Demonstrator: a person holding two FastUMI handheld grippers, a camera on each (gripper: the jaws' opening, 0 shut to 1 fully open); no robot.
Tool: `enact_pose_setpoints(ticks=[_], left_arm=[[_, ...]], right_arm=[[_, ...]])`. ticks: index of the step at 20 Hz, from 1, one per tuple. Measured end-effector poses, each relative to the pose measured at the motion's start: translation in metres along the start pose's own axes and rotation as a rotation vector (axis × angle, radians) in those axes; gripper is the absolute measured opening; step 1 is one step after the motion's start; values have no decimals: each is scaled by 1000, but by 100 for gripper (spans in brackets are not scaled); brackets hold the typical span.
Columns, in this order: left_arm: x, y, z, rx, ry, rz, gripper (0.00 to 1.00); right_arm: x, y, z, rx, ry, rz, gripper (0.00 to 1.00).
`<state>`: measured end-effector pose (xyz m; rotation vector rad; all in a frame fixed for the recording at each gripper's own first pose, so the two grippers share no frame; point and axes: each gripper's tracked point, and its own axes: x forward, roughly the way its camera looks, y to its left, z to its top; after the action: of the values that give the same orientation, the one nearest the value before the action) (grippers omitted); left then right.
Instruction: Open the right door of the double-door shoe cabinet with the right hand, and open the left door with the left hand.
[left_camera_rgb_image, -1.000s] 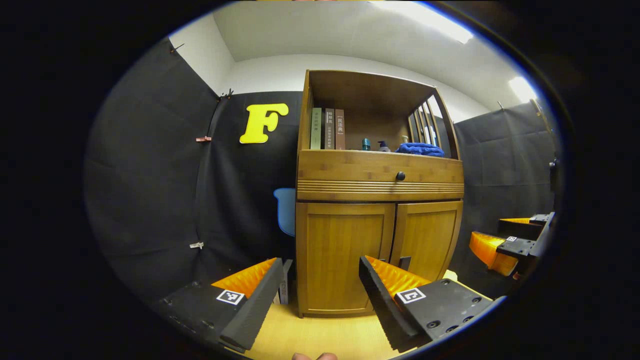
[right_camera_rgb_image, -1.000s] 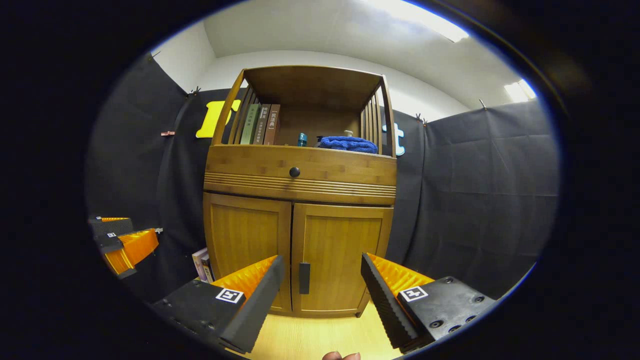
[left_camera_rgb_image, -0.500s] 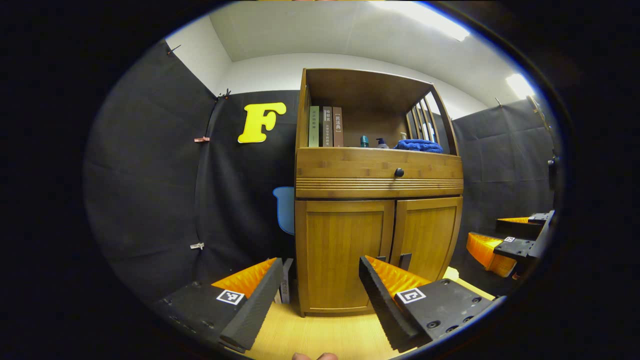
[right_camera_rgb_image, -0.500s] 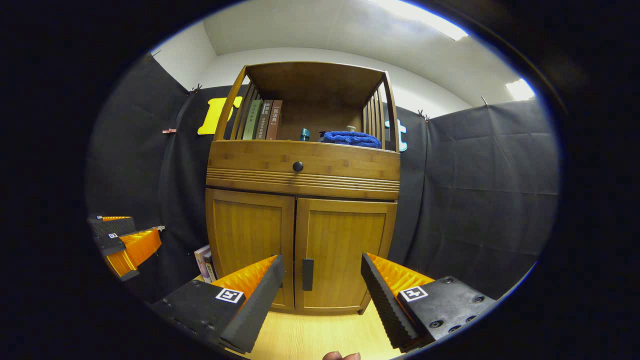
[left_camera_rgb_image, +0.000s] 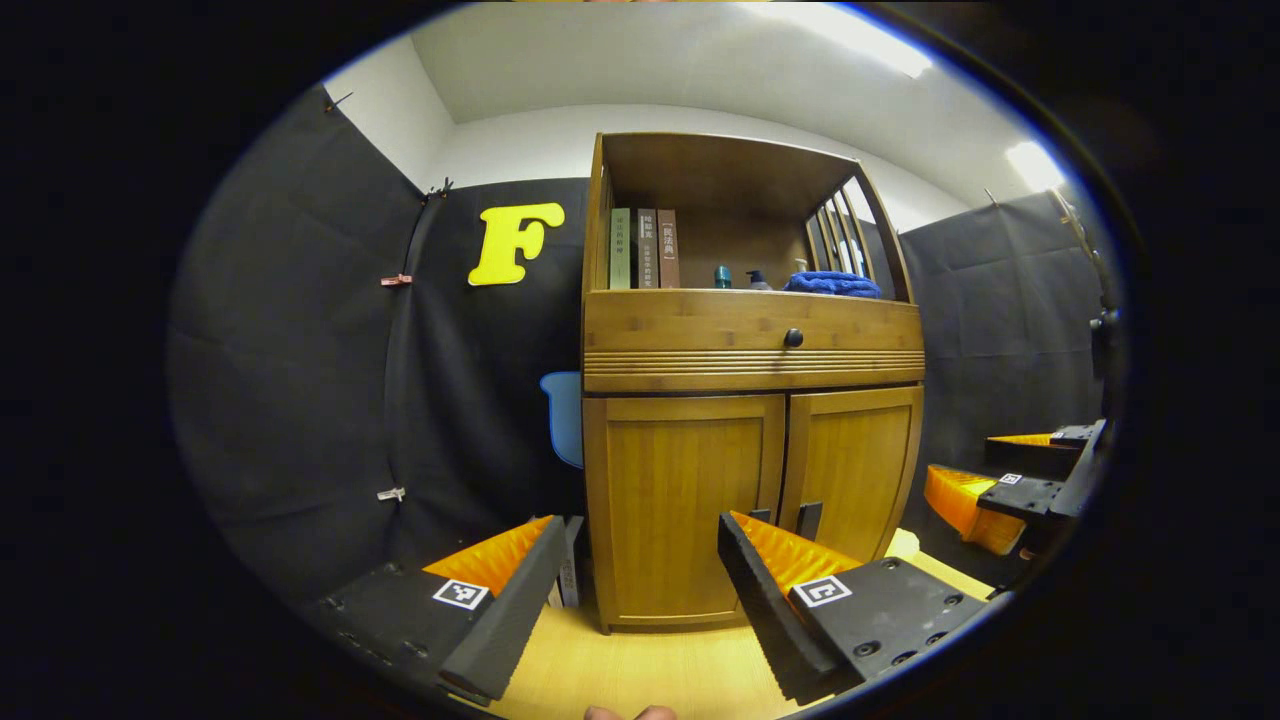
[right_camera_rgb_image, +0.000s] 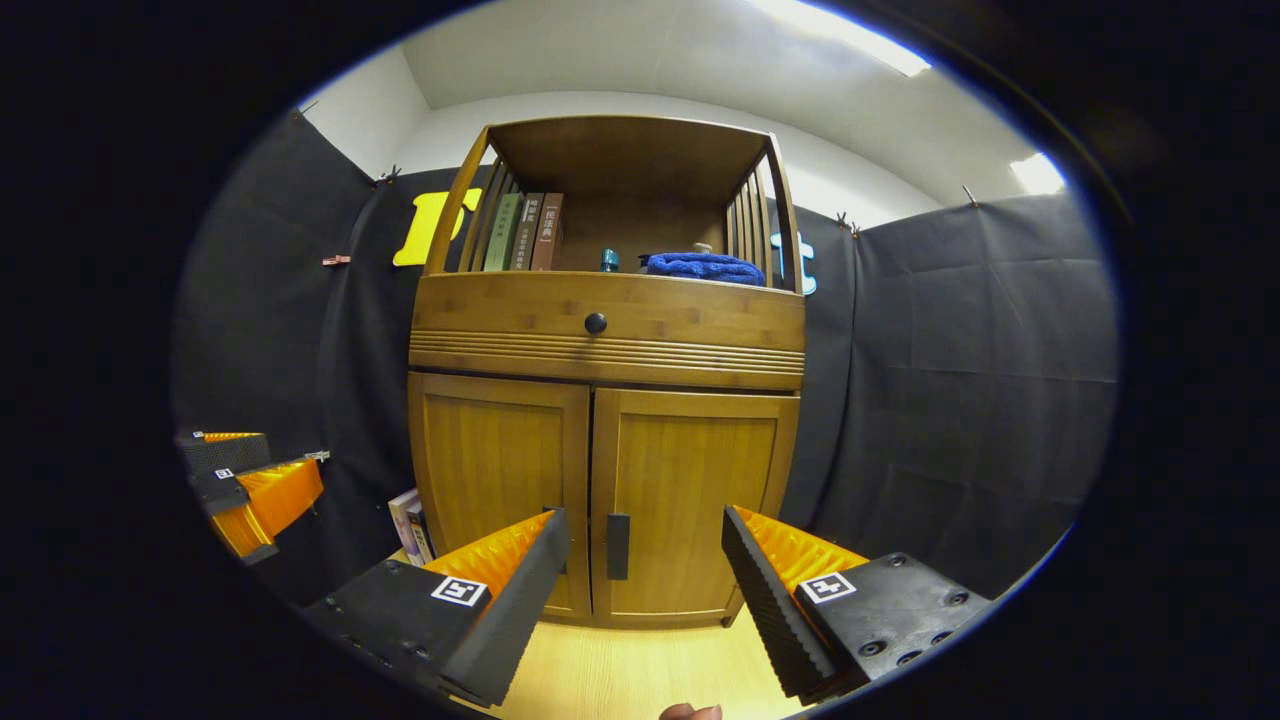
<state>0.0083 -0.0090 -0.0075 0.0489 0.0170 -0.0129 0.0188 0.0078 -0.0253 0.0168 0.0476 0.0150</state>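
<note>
Both doors (right_camera_rgb_image: 600, 490) shut — approach open.

The right gripper (right_camera_rgb_image: 645, 560) hung with its fingers spread wide, short of the shoe cabinet (right_camera_rgb_image: 600, 330). Straight ahead between them stood the right door (right_camera_rgb_image: 690, 500), closed, its dark handle (right_camera_rgb_image: 617, 546) just beyond the tips. The left door (right_camera_rgb_image: 495, 480) lay ahead-left, also closed.
</note>
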Motion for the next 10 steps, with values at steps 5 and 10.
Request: enact_pose_setpoints(ticks=[5, 10], left_arm=[[13, -9, -9, 4, 17, 10, 95], [33, -17, -16, -4, 30, 37, 95]], right_arm=[[38, -2, -15, 22, -7, 16, 97], [92, 3, -49, 7, 7, 49, 98]])
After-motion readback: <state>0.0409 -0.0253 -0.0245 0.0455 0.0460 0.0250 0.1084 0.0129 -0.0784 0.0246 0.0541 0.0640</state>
